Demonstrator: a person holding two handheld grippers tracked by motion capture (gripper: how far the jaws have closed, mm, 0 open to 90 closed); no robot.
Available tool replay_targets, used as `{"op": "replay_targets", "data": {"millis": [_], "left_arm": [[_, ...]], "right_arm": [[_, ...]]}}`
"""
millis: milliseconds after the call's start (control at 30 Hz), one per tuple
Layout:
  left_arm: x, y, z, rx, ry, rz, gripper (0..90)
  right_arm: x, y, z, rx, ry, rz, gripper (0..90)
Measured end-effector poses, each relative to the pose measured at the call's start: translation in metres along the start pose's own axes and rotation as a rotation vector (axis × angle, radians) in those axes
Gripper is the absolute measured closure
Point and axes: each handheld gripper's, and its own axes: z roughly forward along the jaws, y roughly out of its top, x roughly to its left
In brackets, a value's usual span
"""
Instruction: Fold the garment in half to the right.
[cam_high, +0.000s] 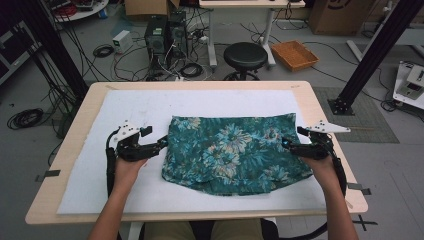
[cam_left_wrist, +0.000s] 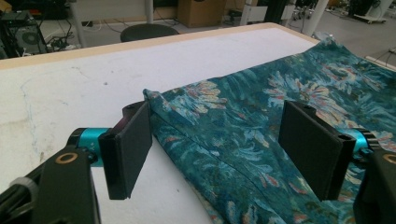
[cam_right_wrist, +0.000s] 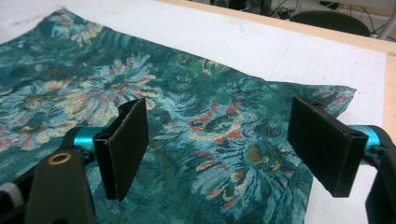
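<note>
A teal flowered cloth (cam_high: 232, 152) lies spread flat in the middle of the white mat (cam_high: 100, 185) that covers the desk (cam_high: 70, 132), folded into a rough rectangle with its near edge a little uneven. The left claw (cam_high: 161, 142) sits at the cloth's left edge, jaws spread wide. From the left gripper view one jaw stands over bare mat and the other over the fabric, with the cloth's far left corner (cam_left_wrist: 152, 95) just beyond them; nothing is pinched. Over on the right, the right claw (cam_high: 289, 143) is at the cloth's right edge, also spread wide. In the right gripper view both jaws hover above the printed fabric (cam_right_wrist: 210, 126), the cloth's far right corner (cam_right_wrist: 343, 93) lying past them. Each hand grips its tool from the near side. A black stool (cam_high: 245, 55) stands on the floor beyond the desk's far edge.
</note>
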Motion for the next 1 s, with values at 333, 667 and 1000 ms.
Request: {"op": "replay_targets", "data": {"millis": [333,667,1000], "left_arm": [[-0.011,-0.011,-0.007,0.050,-0.023,-0.019,25.9],[-0.024,-0.039,-0.003,0.162,0.006,-0.040,25.9],[-0.043,-0.046,0.001,0.230,0.063,-0.033,25.9]], "right_arm": [[0.012,-0.009,-0.012,-0.030,0.003,-0.018,21.3],[0.027,-0.008,-0.010,-0.033,0.019,-0.048,21.3],[0.041,-0.007,0.001,-0.005,0.041,-0.076,21.3]]}}
